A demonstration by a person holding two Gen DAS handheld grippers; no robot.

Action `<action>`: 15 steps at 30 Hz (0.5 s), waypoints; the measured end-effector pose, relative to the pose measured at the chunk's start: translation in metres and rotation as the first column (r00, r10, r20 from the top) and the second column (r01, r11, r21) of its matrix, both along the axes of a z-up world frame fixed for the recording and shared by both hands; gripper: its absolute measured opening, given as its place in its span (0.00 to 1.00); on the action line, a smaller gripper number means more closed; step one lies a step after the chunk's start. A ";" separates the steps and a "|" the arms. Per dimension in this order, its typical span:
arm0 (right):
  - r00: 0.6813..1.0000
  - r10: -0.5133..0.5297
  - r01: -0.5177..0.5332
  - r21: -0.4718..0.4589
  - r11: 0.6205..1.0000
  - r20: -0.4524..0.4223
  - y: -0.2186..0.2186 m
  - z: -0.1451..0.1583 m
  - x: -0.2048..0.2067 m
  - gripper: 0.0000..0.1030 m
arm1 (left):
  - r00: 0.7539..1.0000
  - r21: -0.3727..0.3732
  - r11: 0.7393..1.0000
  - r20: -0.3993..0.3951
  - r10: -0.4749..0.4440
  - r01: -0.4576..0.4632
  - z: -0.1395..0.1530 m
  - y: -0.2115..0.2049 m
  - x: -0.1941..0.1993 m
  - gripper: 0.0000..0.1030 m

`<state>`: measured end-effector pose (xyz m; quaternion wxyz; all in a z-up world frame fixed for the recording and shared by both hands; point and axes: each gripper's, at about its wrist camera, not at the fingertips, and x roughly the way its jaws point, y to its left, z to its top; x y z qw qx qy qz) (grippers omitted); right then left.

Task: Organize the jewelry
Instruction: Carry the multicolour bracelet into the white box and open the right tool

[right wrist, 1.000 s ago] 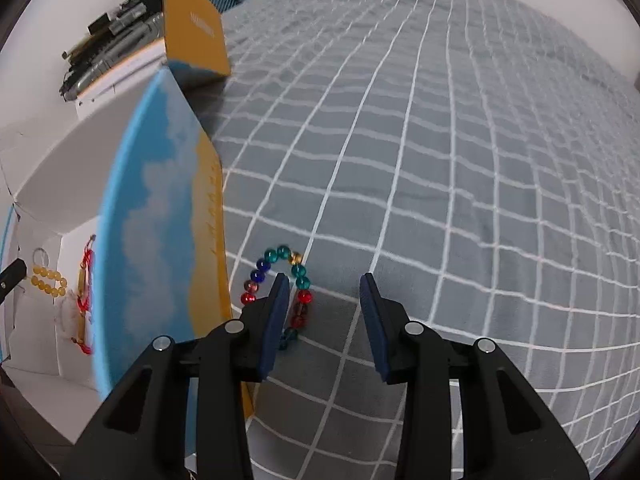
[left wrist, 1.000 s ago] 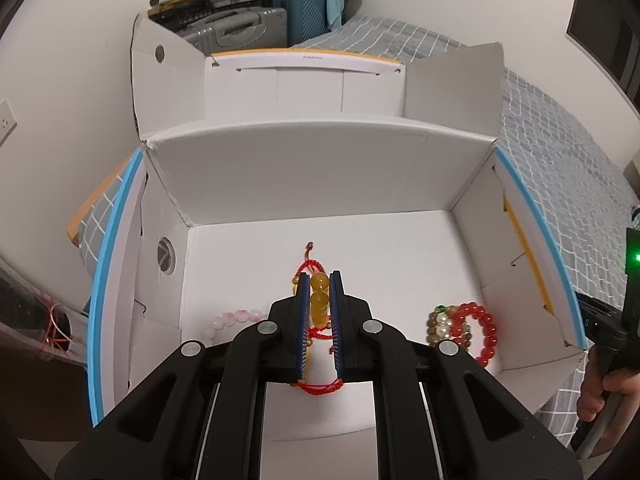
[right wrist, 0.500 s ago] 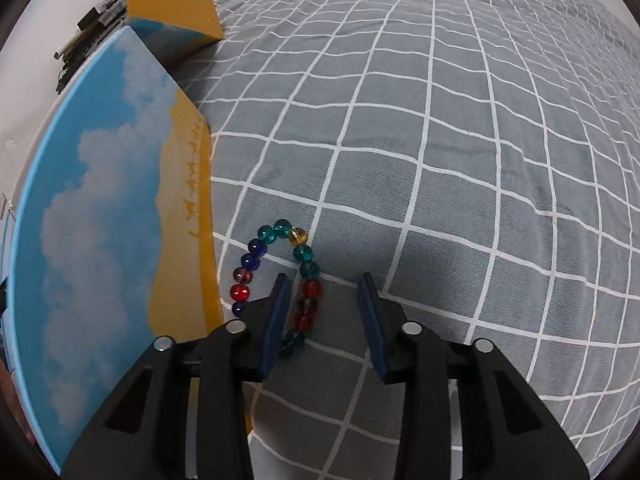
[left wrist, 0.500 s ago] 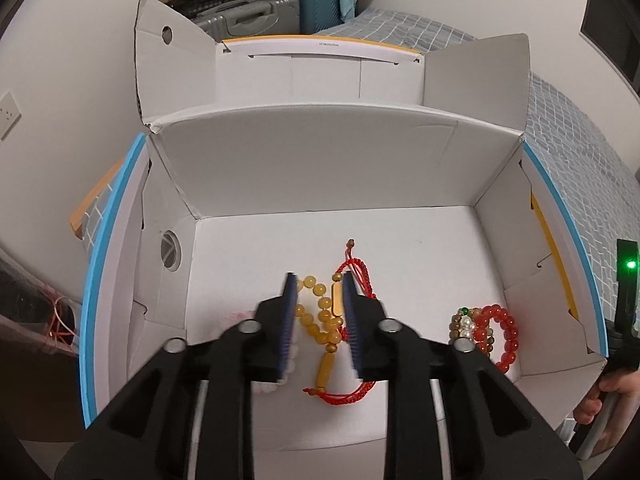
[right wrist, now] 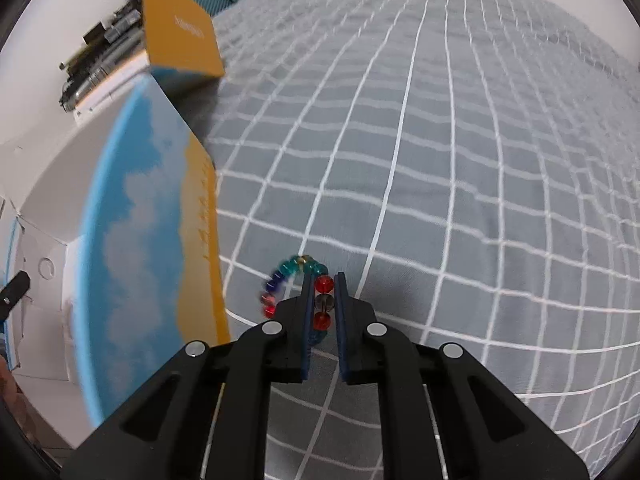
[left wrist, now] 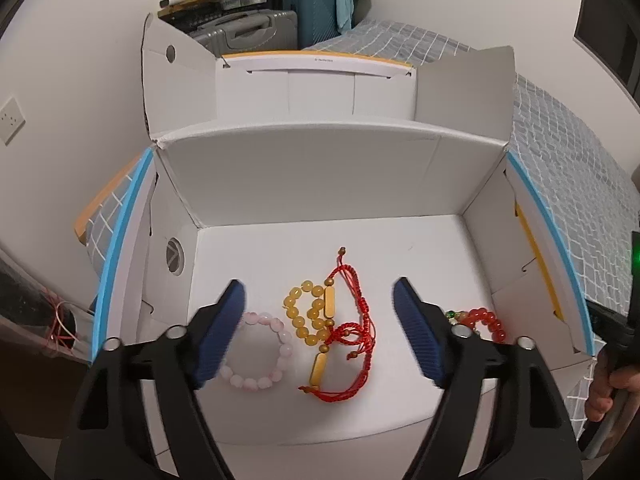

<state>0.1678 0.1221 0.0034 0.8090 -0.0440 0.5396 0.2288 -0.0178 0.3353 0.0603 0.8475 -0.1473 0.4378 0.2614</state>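
An open white cardboard box (left wrist: 304, 184) holds a pink bead bracelet (left wrist: 260, 350), a yellow bead bracelet (left wrist: 306, 314), a red cord bracelet with amber tubes (left wrist: 352, 340) and a red and green bead bracelet (left wrist: 482, 320). My left gripper (left wrist: 320, 296) is open and empty above the yellow and red bracelets. In the right wrist view my right gripper (right wrist: 322, 280) is shut on a multicoloured bead bracelet (right wrist: 294, 276) just outside the box's blue and orange flap (right wrist: 152, 216), at the grey checked bedspread (right wrist: 440, 160).
Suitcases (left wrist: 280, 20) and clutter stand behind the box by the wall. The box's upright flaps (left wrist: 464, 80) ring its floor. A hand holding the other gripper's handle (left wrist: 616, 360) shows at the right edge.
My left gripper let go of the yellow bracelet, opened wide and rose. My right gripper closed on the multicoloured bracelet, which now moves with it.
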 end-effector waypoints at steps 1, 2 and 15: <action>1.000 0.000 0.000 0.005 1.000 0.012 -0.001 0.007 -0.002 0.09 | 1.000 0.008 1.000 0.003 -0.001 0.001 0.003 -0.001 -0.001 0.80; 1.000 0.004 -0.004 0.009 1.000 0.027 0.000 0.015 -0.004 0.09 | 1.000 0.014 1.000 0.004 -0.002 0.002 0.005 -0.002 -0.001 0.81; 0.974 0.063 -0.069 0.019 0.997 0.217 0.032 0.112 -0.045 0.09 | 0.999 0.062 0.998 0.043 -0.002 -0.001 0.044 -0.007 -0.019 0.94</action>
